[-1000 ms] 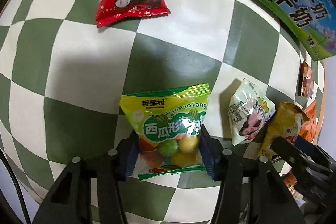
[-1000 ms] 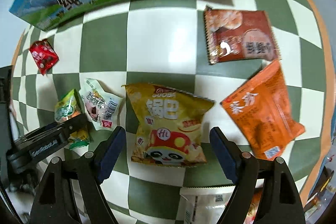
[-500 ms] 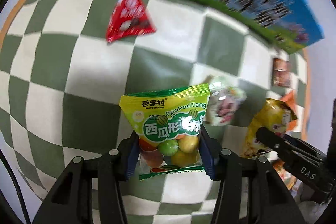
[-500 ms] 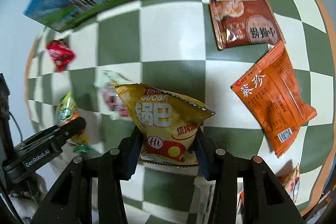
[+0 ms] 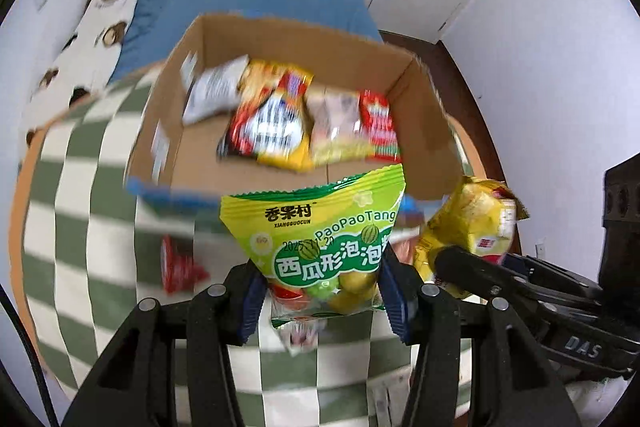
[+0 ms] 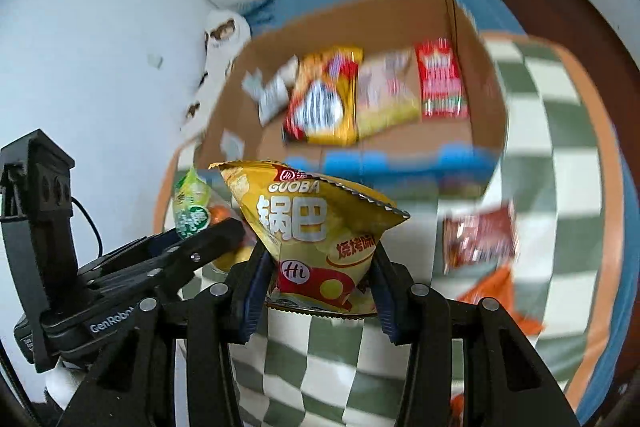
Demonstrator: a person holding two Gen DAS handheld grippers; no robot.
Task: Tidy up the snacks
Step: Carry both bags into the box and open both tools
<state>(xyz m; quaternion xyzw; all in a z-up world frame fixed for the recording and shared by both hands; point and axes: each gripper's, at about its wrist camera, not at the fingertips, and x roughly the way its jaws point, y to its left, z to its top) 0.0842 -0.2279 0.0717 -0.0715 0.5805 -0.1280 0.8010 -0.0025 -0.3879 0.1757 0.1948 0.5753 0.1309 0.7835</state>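
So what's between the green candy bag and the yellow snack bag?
In the left wrist view, only checkered cloth and the box's front edge show between the green candy bag and the yellow snack bag; nothing touches them.

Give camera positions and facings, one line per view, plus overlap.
Left wrist: on left hand-held gripper, angled down at cardboard box; grips green candy bag.
Right wrist: on right hand-held gripper, same facing; grips yellow Guoba bag.
Shared: box, both bags, checkered tablecloth; each shows the other gripper.
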